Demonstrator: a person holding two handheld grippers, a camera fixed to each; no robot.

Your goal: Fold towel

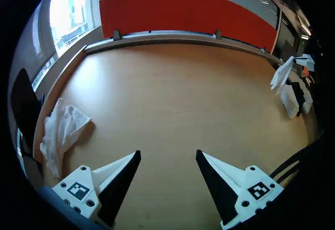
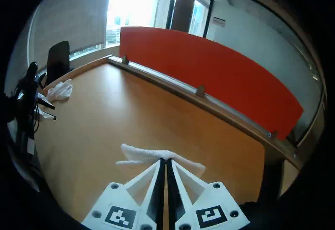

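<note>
The right gripper (image 2: 165, 160) has its 2 fingers pressed almost together on a white towel (image 2: 142, 152), which bunches across their tips just over the wooden desk (image 2: 104, 117). The left gripper (image 1: 168, 152) is spread wide with nothing between its 2 fingers, hovering above bare desktop. Another crumpled white cloth (image 1: 63, 131) lies at the desk's left edge, well apart from the pinched towel. A red partition (image 1: 188, 12) runs along the desk's back edge. A black chair (image 2: 57, 60) stands near the bright window (image 2: 134, 3).
</note>
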